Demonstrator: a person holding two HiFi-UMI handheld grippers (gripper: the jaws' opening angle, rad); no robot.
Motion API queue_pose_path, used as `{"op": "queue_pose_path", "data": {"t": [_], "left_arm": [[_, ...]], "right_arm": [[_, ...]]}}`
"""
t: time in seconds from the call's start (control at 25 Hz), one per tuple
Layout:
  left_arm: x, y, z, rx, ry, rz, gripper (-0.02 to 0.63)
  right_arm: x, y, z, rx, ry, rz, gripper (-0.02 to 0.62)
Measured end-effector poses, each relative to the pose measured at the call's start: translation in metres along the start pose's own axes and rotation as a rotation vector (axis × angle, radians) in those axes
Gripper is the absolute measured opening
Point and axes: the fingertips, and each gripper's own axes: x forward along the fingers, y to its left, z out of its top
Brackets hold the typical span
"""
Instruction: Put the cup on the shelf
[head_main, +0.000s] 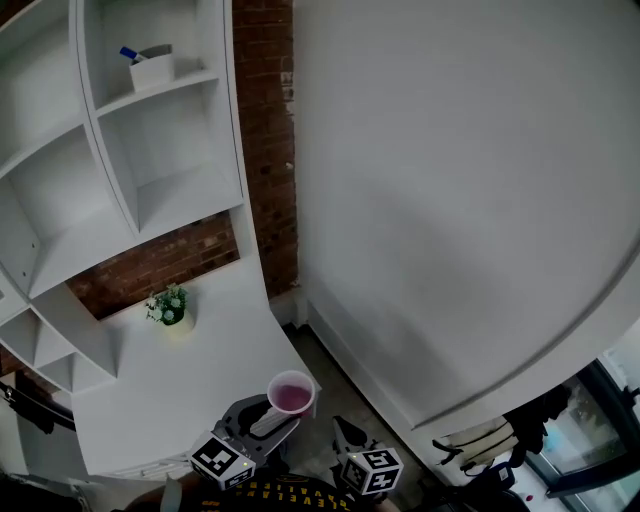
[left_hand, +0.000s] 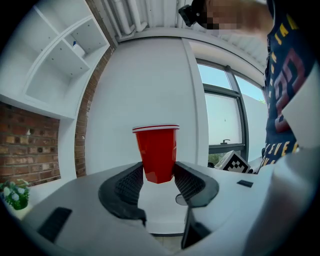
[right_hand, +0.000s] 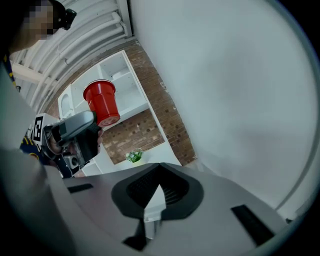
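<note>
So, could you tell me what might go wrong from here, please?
The left tool pinches the red cup only near its base, so it may tip or slip when lifted. One shelf compartment already holds a white box, which the cup could knock.

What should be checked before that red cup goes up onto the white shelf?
1. Grip: the left gripper has its jaws shut on the lower part of the red cup. Ok.
2. Cup upright, rim on top. Ok.
3. Free spot: the shelf has bare compartments below the one with the white box. Ok.
4. Right gripper: jaws together, holding nothing, off to the side of the cup. Ok.
5. Plant on the counter stands apart from the cup. Ok.
6. Anything inside the cup: cannot tell.
</note>
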Motion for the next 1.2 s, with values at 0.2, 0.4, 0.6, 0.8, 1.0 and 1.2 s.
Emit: {"op": "queue_pose_path", "data": {"t": [0.2,0.4,0.6,0.8,1.0,1.2], "left_arm": [[0.002,0.061,0.002,-0.025,-0.01,0.018,0.198],[-0.001,0.121,-0.005,-0.058,-0.02,0.034,0.198],[-0.008,0.177,-0.013,-0.095,-0.027,0.048,0.198],[-0.022,0.224,-0.028,-0.151,-0.033,0.076,0.198],[-0.038,0.254,-0.029,-0.192,-0.039,0.124,0.198],[-0.051,0.276,-0.051,-0.206,-0.058,0.215,0.198]], "right_arm": [[0.048,0.006,0.024,-0.045,0.001,-0.014,0.005],[0.099,0.015,0.034,-0.071,0.041,-0.019,0.005],[0.144,0.025,0.04,-0.097,0.09,-0.03,0.005],[0.179,0.035,0.038,-0.143,0.147,-0.052,0.005],[0.203,0.049,0.033,-0.194,0.236,-0.022,0.005],[0.227,0.056,0.023,-0.263,0.301,0.035,0.005]]}}
